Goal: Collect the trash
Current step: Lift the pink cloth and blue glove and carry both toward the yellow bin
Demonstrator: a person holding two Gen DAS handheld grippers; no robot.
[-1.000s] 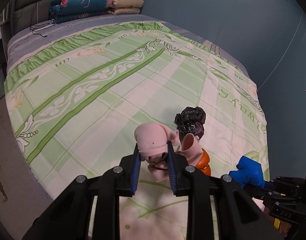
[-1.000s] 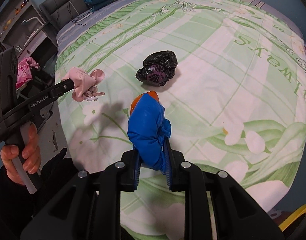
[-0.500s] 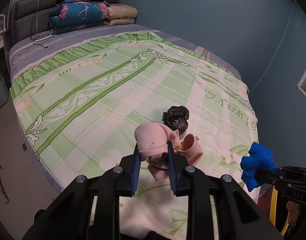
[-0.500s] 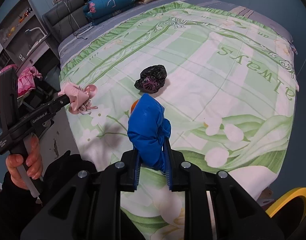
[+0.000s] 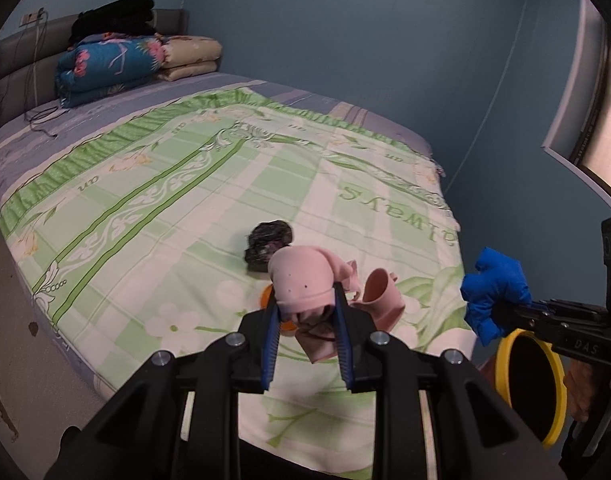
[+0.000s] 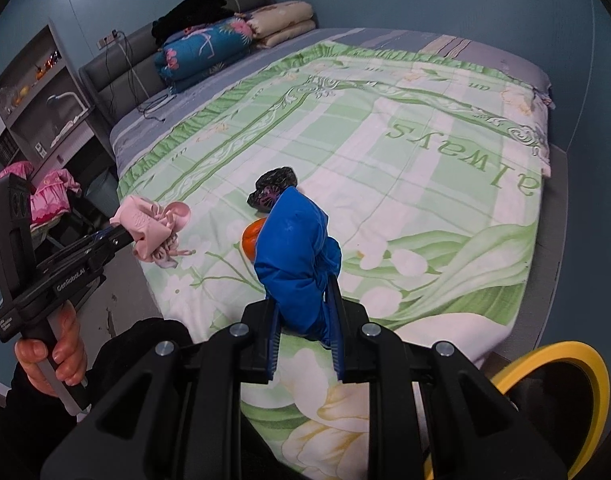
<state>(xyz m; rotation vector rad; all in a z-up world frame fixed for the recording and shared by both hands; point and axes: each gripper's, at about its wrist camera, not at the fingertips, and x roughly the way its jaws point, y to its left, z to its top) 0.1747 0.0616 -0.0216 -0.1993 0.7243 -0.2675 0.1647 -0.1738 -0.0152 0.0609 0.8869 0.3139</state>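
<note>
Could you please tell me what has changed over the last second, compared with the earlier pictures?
Both grippers rose and drew back from the bed, and a yellow-rimmed bin came into view. The left gripper stays shut on the pink rag, the right gripper on the blue rag. The black bag lies unmoved.

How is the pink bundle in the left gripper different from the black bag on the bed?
The pink bundle is pale, soft-looking cloth, while the black bag is dark, shiny, crinkled plastic. The pink bundle is held up off the bed, clamped in the left gripper; the black bag lies loose on the bed with no gripper on it. The pink bundle trails loose ends below the jaws; the black bag is one compact lump. Both are crumpled.
</note>
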